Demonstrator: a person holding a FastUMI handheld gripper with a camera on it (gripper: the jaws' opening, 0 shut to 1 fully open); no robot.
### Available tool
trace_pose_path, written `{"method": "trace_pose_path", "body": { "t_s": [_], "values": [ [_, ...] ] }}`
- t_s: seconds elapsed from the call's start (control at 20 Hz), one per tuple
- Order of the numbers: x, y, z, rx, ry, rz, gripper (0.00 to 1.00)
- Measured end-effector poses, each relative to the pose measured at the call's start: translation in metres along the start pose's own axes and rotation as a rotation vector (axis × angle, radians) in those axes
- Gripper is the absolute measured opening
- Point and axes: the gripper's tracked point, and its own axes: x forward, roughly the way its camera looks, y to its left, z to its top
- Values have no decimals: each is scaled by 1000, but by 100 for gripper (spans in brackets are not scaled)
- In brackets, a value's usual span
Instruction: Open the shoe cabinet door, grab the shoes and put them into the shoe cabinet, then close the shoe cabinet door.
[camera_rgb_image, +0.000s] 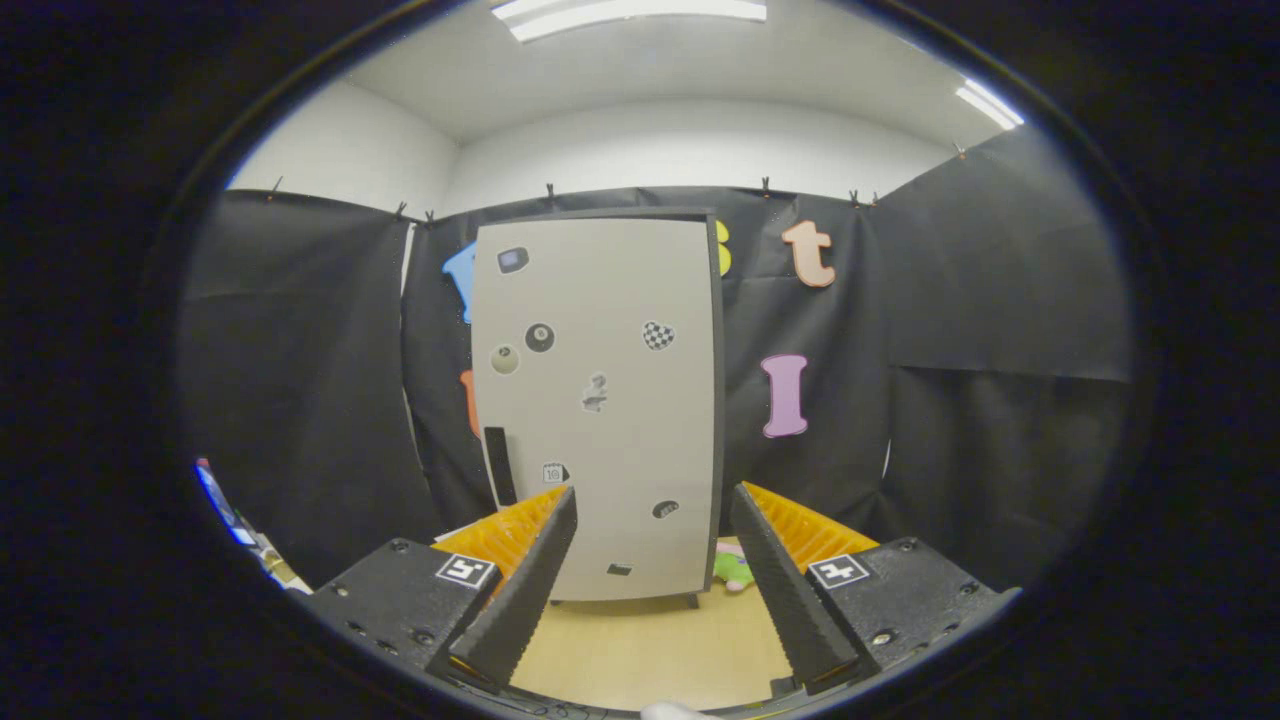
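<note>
Straight ahead of my gripper (652, 520) stands the shoe cabinet (600, 400), well beyond the fingertips. Its pale door (610, 300) is closed and dotted with small stickers, with a dark vertical handle (499, 465) near the door's left edge. My fingers are spread apart and hold nothing. Bare wooden floor (650, 645) lies open between them and the cabinet's base. Just beside the cabinet's lower right corner sits a small green and pink object (735, 567), partly hidden by my right finger.
</note>
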Motion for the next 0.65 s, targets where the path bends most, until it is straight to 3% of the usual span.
{"method": "trace_pose_path", "body": {
  "t_s": [0.65],
  "values": [
    [-2,5,0,-4,0,10,98]
  ]
}}
